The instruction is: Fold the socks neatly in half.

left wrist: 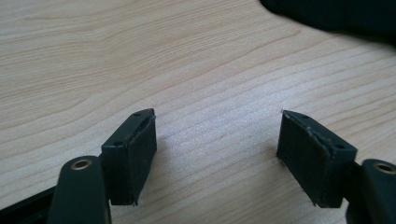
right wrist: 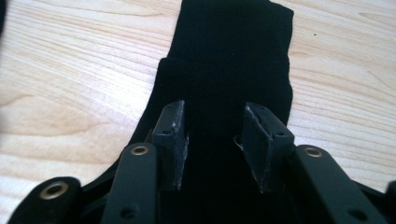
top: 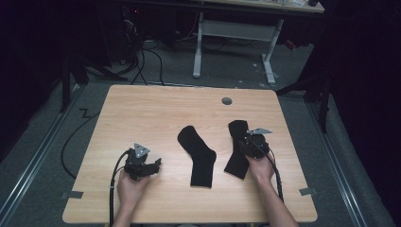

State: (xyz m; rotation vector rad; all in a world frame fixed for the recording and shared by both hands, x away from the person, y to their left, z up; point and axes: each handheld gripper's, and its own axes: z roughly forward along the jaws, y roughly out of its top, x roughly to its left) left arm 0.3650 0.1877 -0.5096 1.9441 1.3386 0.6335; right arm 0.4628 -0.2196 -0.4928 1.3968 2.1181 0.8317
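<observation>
Right sock [top: 238, 150] lay beside the left sock [top: 198, 158]; the right claw [right wrist: 212, 140] hung spread over it, needing a centred pinch; left claw [left wrist: 217, 154] spread, empty.

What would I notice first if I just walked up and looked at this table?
Two black socks on the pale wooden table: the middle sock lies flat by itself. The right sock lies under the right gripper, whose jaws stand apart over the cloth. The left gripper waits open above bare wood.
</observation>
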